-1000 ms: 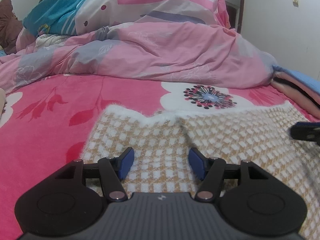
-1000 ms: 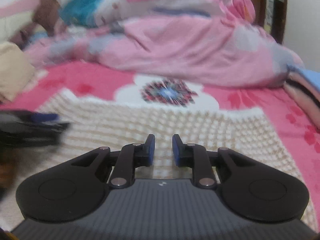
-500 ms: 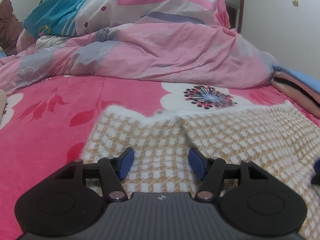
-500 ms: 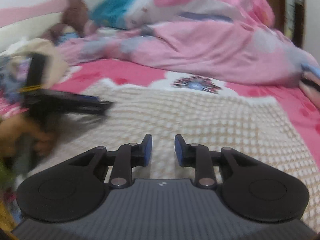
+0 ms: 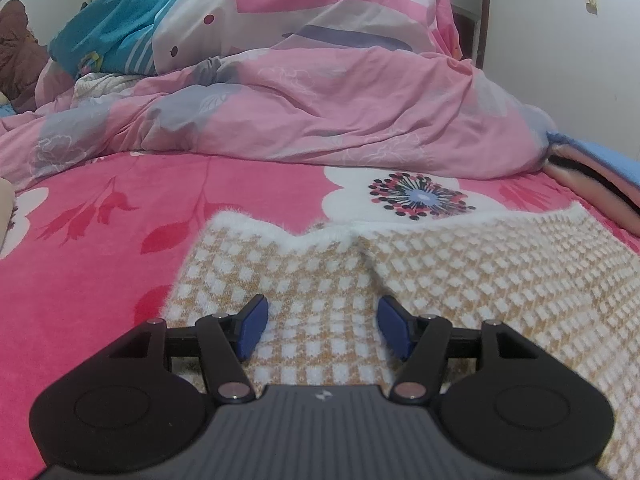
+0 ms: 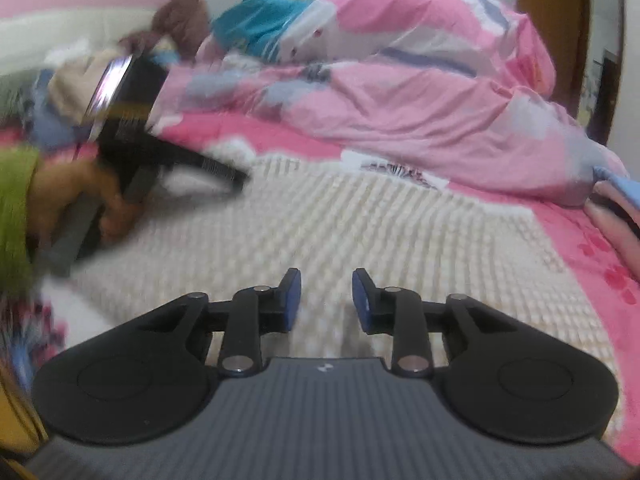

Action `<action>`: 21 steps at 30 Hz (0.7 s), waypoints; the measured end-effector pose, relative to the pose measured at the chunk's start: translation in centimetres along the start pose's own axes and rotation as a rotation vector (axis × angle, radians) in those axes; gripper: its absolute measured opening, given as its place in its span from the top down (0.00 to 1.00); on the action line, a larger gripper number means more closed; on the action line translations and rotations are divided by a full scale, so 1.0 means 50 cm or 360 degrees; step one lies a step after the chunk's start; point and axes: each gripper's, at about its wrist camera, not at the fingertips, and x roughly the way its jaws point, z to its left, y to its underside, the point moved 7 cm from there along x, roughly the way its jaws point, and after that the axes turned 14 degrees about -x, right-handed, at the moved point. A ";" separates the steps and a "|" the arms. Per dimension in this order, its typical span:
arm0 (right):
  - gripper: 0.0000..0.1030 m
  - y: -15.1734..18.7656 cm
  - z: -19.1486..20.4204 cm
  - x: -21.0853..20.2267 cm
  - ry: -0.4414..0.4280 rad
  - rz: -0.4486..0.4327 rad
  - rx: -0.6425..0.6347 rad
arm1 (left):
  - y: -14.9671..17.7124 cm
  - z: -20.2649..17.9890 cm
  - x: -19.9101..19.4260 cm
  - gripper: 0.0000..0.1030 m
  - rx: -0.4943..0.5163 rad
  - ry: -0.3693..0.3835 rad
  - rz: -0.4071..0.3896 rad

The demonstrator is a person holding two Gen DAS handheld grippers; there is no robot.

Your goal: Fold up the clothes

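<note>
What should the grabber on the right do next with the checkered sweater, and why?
Probably lower the right gripper onto the checkered sweater and pinch its near edge. Its jaws are opening with nothing between them, hovering just above the flat fabric, while the left gripper waits open over the other side.

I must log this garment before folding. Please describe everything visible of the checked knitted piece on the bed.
The checked knit garment looks fluffy, tan with white squares and a white fuzzy far edge. It lies spread flat on the pink floral bedsheet, with a crease running down its middle. No fingers clamp it in either view.
</note>
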 end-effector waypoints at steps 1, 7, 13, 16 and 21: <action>0.72 0.020 0.005 0.006 0.0001 0.0002 -0.0009 | 0.000 0.000 0.000 0.39 0.0002 -0.0001 0.0000; 0.71 0.000 -0.007 -0.011 0.0045 0.0013 -0.0014 | 0.002 -0.002 -0.002 0.39 0.0002 -0.0003 -0.0004; 0.70 0.035 -0.167 -0.009 0.0314 0.0029 0.0343 | 0.002 0.000 -0.002 0.39 -0.0003 0.0005 -0.0005; 0.70 0.092 -0.208 0.030 0.0291 0.0040 0.0506 | 0.004 0.000 -0.003 0.39 -0.0006 0.0006 -0.0006; 0.70 0.007 -0.198 0.012 0.0287 -0.0036 0.0504 | 0.004 0.001 -0.003 0.39 -0.0005 0.0008 -0.0008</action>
